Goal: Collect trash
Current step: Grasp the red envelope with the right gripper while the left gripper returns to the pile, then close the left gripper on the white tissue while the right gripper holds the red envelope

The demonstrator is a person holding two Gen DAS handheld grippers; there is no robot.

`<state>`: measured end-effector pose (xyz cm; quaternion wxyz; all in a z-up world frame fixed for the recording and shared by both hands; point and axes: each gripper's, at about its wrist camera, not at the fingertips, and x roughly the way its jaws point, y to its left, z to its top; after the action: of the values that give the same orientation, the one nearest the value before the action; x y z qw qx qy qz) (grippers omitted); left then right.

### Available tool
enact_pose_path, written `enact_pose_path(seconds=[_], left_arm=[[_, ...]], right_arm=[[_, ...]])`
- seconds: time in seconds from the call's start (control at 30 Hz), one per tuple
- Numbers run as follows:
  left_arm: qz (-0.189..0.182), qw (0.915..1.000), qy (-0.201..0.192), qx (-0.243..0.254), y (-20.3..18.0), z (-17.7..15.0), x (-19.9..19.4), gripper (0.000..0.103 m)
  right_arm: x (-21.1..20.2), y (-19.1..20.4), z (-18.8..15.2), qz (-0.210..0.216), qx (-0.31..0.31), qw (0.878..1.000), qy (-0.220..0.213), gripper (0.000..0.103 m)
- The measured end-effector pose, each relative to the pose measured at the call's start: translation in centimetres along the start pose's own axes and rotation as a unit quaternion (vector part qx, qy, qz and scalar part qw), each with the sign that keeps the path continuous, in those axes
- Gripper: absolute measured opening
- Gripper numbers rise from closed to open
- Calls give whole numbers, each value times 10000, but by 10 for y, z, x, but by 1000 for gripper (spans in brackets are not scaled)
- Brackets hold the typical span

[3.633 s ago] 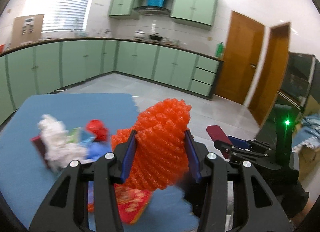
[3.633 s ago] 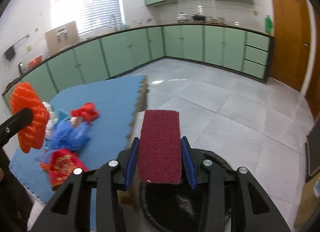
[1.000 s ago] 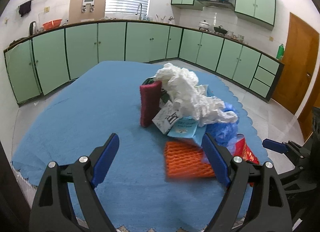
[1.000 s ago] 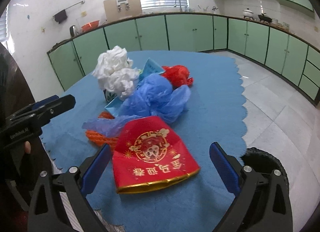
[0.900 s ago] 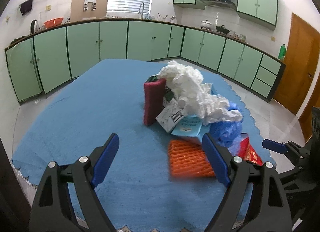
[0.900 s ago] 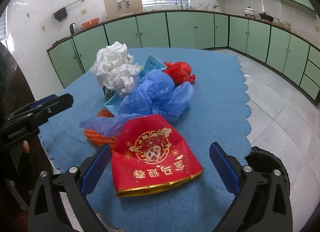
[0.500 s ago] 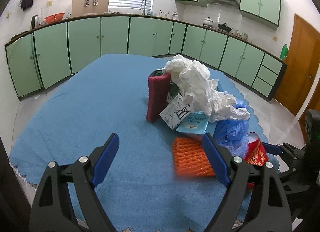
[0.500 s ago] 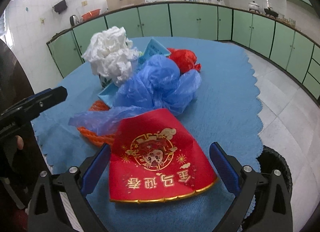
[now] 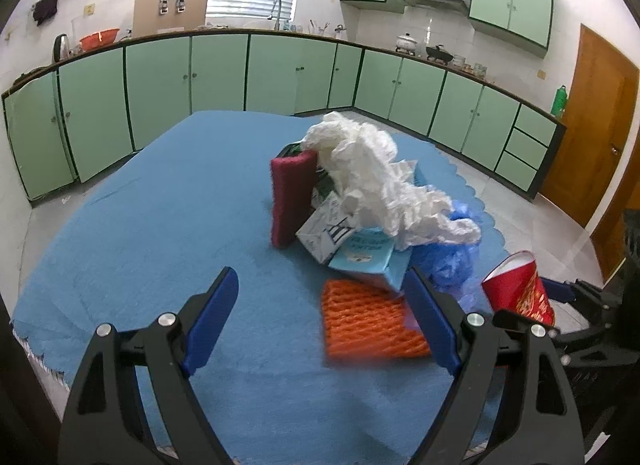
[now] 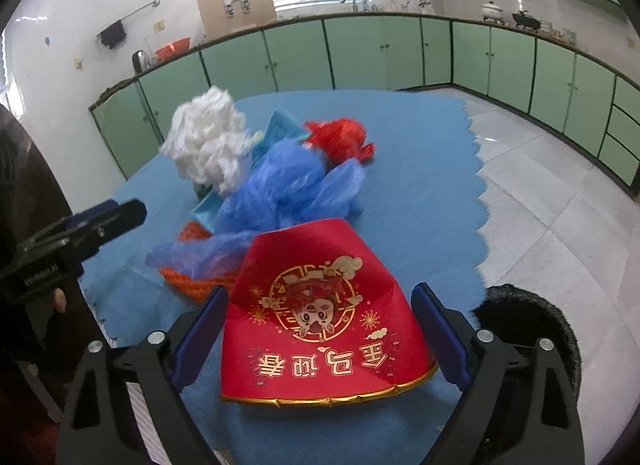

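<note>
A trash pile lies on the blue mat (image 9: 160,233): an orange foam net (image 9: 368,325), a maroon sponge (image 9: 290,197), crumpled white plastic (image 9: 372,181), small cartons (image 9: 360,255) and a blue bag (image 9: 450,261). My left gripper (image 9: 324,317) is open and empty, its right finger beside the orange net. My right gripper (image 10: 320,341) is open, its fingers on either side of a red paper packet (image 10: 320,329), which looks lifted at one end in the left wrist view (image 9: 520,289). The right view also shows the blue bag (image 10: 292,189), the white plastic (image 10: 208,145) and a red bag (image 10: 340,137).
A black bin (image 10: 528,329) stands on the tiled floor off the mat's right edge. Green kitchen cabinets (image 9: 224,73) line the walls. A wooden door (image 9: 588,121) is at the far right. The left gripper shows in the right wrist view (image 10: 80,233).
Both grippers have moved closer to the pile. The right gripper's fingers now flank the red packet, and the packet stands higher in the left wrist view.
</note>
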<state>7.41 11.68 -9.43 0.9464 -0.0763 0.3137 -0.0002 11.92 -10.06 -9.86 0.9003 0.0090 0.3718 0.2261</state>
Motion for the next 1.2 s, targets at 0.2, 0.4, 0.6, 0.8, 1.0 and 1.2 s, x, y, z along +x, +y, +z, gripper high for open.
enact_pose_path(seconds=[0.2, 0.4, 0.6, 0.8, 1.0, 1.2], left_arm=[[-181, 9997, -90, 151, -15, 9, 3, 82], [-274, 9989, -265, 268, -32, 30, 12, 82], [-345, 9986, -182, 357, -42, 43, 33, 57], [-361, 9982, -96, 459, -46, 43, 43, 12], [-224, 9987, -232, 385, -41, 42, 36, 4], [-196, 9980, -536, 255, -34, 49, 11, 3]], right_arm=[[-15, -19, 16, -116, 282, 9992, -267, 90], [-14, -34, 26, -268, 443, 9980, -368, 89], [-8, -41, 32, -327, 508, 9976, -352, 89], [-4, -44, 32, -320, 582, 9972, -338, 89], [-6, -41, 29, -312, 560, 9972, -385, 89], [-14, -43, 30, -295, 596, 9966, -495, 89]])
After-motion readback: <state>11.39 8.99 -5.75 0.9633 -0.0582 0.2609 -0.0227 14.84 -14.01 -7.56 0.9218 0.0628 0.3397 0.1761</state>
